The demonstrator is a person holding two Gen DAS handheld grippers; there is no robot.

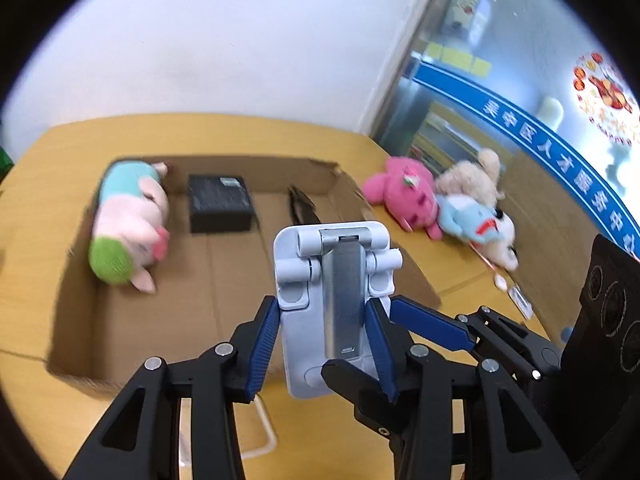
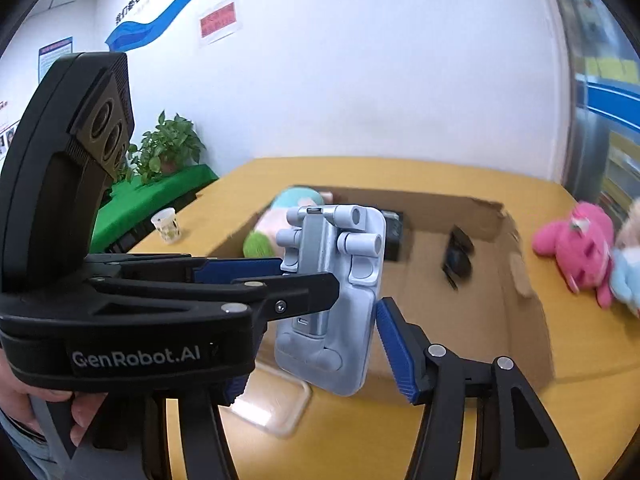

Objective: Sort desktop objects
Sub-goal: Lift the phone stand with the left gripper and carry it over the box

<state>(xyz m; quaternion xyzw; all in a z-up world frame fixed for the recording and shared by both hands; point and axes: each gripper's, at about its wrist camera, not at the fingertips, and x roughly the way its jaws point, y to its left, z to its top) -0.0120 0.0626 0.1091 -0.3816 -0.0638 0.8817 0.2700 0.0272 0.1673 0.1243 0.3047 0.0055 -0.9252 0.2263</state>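
Cardboard box (image 1: 72,320) holding plush pig (image 1: 128,224), black case (image 1: 220,204), both hand-held grippers gripping phone stand (image 1: 332,280)

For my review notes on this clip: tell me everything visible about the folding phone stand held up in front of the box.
The phone stand is pale blue-grey plastic, a rounded flat plate with white cylindrical hinge knuckles at its top and a silvery metal arm folded flat down its middle. It is lifted off the table, roughly upright and leaning slightly. The left gripper clamps its lower sides between blue ribbed pads. The right gripper is around it too, one pad near its right edge; contact is unclear. Behind it lies the open cardboard box.
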